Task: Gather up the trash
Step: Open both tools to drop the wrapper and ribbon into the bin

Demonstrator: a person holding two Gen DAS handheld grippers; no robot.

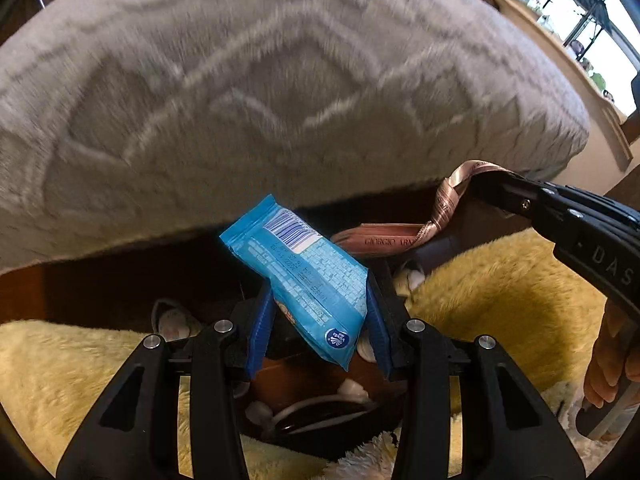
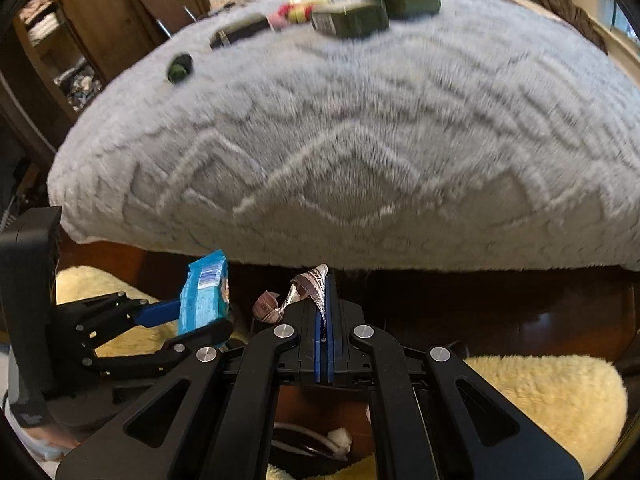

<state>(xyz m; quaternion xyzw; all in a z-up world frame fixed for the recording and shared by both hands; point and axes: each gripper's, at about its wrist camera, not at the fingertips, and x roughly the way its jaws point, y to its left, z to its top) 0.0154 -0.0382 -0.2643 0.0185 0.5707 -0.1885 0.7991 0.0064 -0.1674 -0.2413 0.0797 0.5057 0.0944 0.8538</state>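
Ribbon [image 2: 308, 284] end hidden inside right tool [image 2: 325, 304]

Ribbon [image 1: 394, 240]: you read "GIORGIO AR…", the rest hidden.
Right gripper [image 1: 480, 179] body: you read "DAS".
Blue wrapper [image 1: 308, 276]: barcode, print illegible.

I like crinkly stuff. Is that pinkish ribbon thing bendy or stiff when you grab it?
Probably bendy: the ribbon twists and curls past the right gripper, whose jaws are shut flat on it. It looks thin and shiny, so likely light and a bit slippery. It droops in loops rather than standing straight, so it would flop, not roll.
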